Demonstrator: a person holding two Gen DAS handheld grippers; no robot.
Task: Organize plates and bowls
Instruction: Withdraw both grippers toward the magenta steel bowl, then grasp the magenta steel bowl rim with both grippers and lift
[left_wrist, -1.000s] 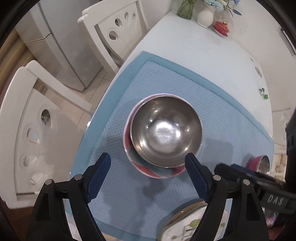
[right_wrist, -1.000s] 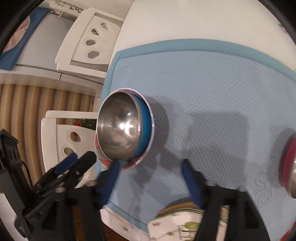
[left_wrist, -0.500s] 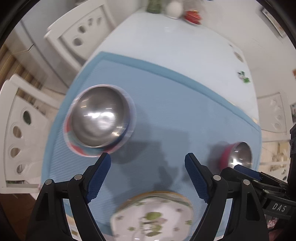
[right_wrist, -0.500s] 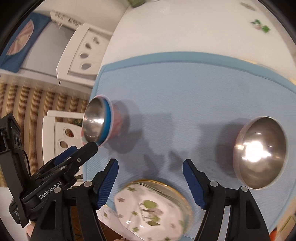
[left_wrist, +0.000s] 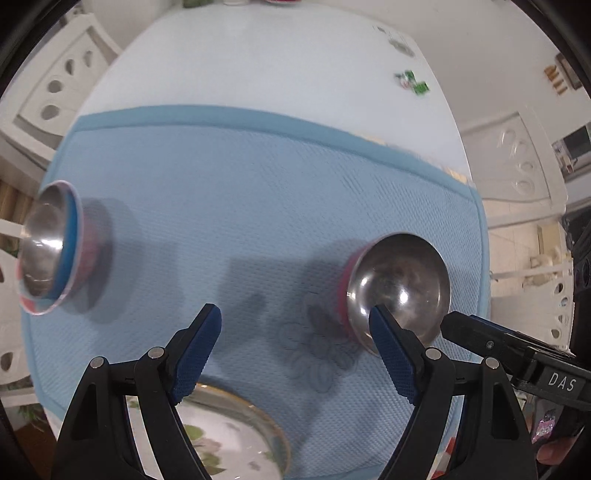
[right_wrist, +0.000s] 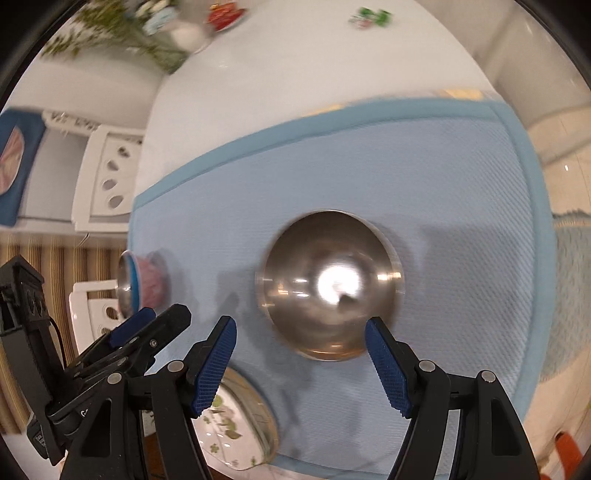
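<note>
A steel bowl with a pink outside (left_wrist: 400, 284) stands on the blue mat (left_wrist: 240, 192) at the right; in the right wrist view it (right_wrist: 328, 284) lies just ahead of my open right gripper (right_wrist: 301, 363). A stack of nested bowls, steel inside blue and pink (left_wrist: 50, 254), stands at the mat's left edge and shows small in the right wrist view (right_wrist: 138, 278). A flowered plate (left_wrist: 225, 435) lies at the near edge, under my open, empty left gripper (left_wrist: 295, 349). The right gripper (left_wrist: 480, 332) shows beside the pink bowl.
White chairs (left_wrist: 48, 96) stand along the table's left side and another (left_wrist: 517, 162) on the right. A vase with flowers (right_wrist: 155, 33) and a red dish (right_wrist: 223, 13) sit at the table's far end. A small green item (left_wrist: 412, 81) lies on the bare tabletop.
Both grippers have swung to the right, away from the nested bowl stack. The pink steel bowl has come to the middle of the right wrist view. Both grippers stay open.
</note>
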